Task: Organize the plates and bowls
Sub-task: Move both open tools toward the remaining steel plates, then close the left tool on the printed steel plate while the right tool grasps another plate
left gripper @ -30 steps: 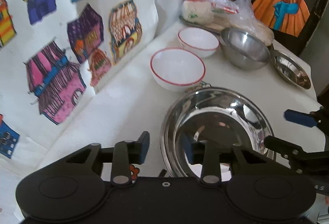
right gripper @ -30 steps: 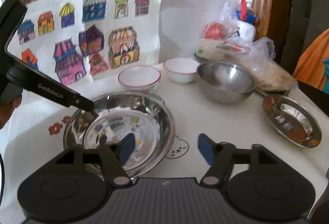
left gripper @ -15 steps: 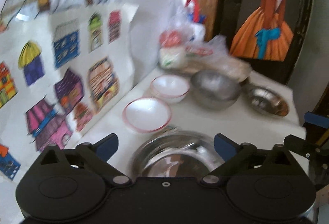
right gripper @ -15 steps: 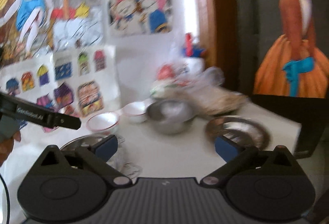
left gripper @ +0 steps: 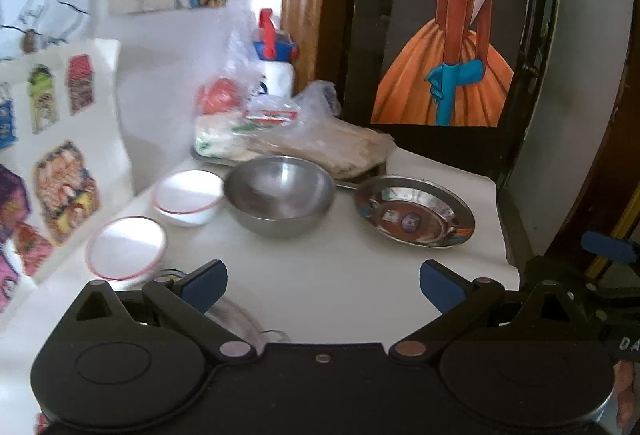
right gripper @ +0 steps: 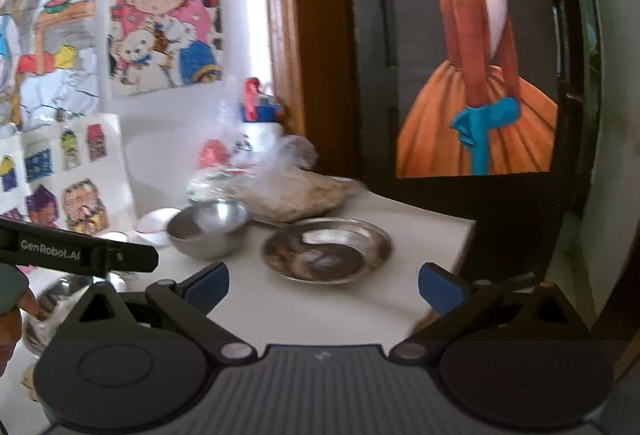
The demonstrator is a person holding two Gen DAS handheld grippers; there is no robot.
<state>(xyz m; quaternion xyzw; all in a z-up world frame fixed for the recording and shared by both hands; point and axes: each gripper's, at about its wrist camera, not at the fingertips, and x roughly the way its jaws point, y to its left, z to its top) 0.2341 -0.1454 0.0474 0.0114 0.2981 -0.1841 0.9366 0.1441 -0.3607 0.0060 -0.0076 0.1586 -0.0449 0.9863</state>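
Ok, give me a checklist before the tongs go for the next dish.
1. Left tongs open, nothing between: ok.
2. Right tongs open, nothing between: ok.
3. Steel bowl upright and empty: ok.
4. Steel plate flat on the table, free of the bowl: ok.
5. Two white bowls upright, apart: ok.
6. Big steel bowl near the left tongs, mostly hidden; resting steadily: cannot tell.
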